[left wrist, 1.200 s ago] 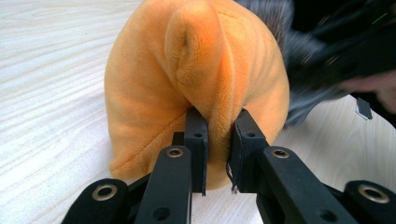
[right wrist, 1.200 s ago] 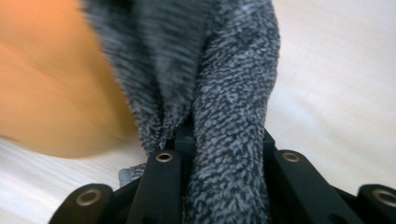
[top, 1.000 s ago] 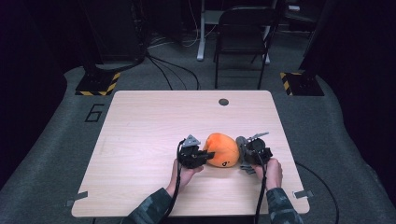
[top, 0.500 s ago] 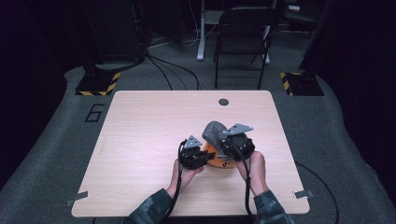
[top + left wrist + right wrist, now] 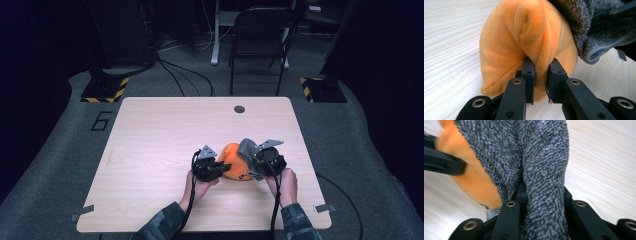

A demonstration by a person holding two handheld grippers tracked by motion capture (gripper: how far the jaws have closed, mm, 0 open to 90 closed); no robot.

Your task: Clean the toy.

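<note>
My left gripper (image 5: 540, 75) pinches an orange plush (image 5: 524, 45) fold, plush at its 12 o'clock. My right gripper (image 5: 541, 192) is clamped on grey fleece (image 5: 524, 152), draped over the plush at 10 o'clock.

- Tabletop (image 5: 165, 135), pale wood, with a dark round cap (image 5: 239, 109) near its far edge.
- Black chair (image 5: 260, 40) beyond it.
- Grey floor (image 5: 55, 165), marked "6" (image 5: 101, 121).

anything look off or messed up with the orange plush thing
Nothing looks damaged or spilled. The orange plush is bunched where the left gripper pinches a fold, and its grey fuzzy part is pulled up by the right gripper.
</note>
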